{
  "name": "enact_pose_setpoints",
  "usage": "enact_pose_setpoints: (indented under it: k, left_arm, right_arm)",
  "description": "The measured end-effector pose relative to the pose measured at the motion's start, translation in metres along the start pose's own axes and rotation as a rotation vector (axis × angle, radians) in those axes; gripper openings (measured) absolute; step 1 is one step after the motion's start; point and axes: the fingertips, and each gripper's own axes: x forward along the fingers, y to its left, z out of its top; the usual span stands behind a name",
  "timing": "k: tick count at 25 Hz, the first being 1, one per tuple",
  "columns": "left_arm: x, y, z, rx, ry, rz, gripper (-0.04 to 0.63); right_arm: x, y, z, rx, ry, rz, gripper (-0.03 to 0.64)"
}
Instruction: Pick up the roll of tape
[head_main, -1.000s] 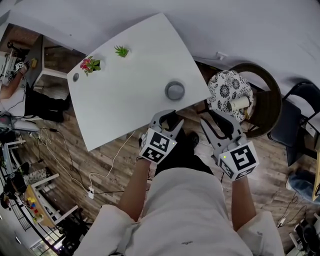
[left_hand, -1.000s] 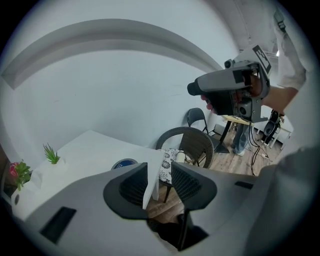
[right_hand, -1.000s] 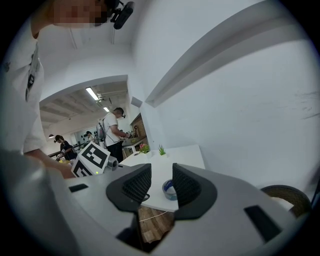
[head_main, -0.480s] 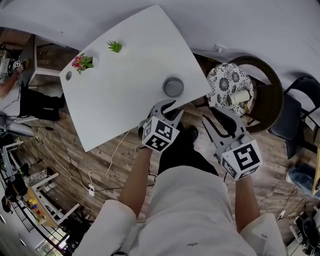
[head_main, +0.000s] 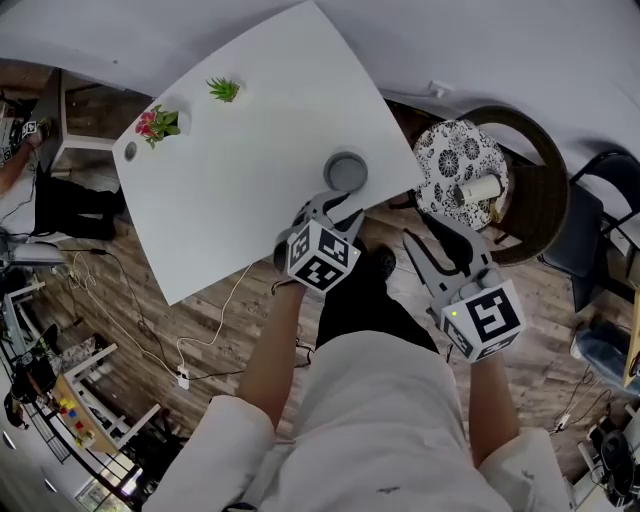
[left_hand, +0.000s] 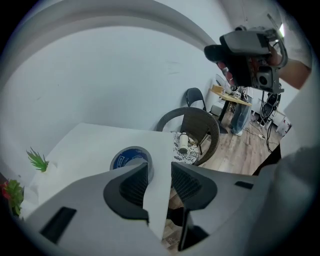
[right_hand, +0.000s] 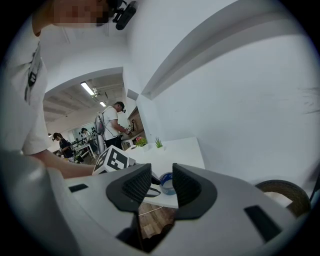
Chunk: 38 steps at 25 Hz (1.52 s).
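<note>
Advanced since the earlier frame, left hand-held gripper (head_main: 334, 206), jaws apart and empty, reaches the table (head_main: 240, 150) edge; roll of tape (head_main: 346, 172) lies on the table at its 12 o'clock. Right hand-held gripper (head_main: 432, 238), jaws apart, empty.

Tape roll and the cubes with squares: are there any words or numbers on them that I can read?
On the roll of tape: small white print on its blue face, too small and blurred to read.
On the two marker cubes: only black-and-white square patterns, no words or numbers.
Nothing else in these views shows text that can be read.
</note>
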Motion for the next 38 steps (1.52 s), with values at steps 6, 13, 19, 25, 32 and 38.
enact_pose_setpoints:
  k: [6, 13, 19, 25, 32, 38]
  left_arm:
    - [0.012, 0.007, -0.006, 0.044, 0.039, -0.014, 0.153]
    - [0.025, 0.010, -0.011, 0.114, 0.092, -0.043, 0.153]
    - [0.037, 0.011, -0.013, 0.178, 0.143, -0.074, 0.152]
    - [0.047, 0.012, -0.014, 0.239, 0.184, -0.087, 0.152]
    - [0.058, 0.008, -0.013, 0.285, 0.216, -0.113, 0.124]
    - [0.061, 0.010, -0.016, 0.327, 0.229, -0.104, 0.110]
  right_arm:
    - [0.005, -0.003, 0.001, 0.014, 0.006, -0.018, 0.140]
    - [0.009, -0.008, 0.002, 0.028, 0.005, -0.037, 0.140]
    - [0.012, -0.015, 0.002, 0.048, 0.006, -0.053, 0.140]
    - [0.016, -0.021, 0.002, 0.064, 0.009, -0.067, 0.139]
    - [0.018, -0.024, 0.002, 0.077, 0.010, -0.076, 0.138]
    - [0.021, -0.023, 0.003, 0.082, 0.010, -0.079, 0.138]
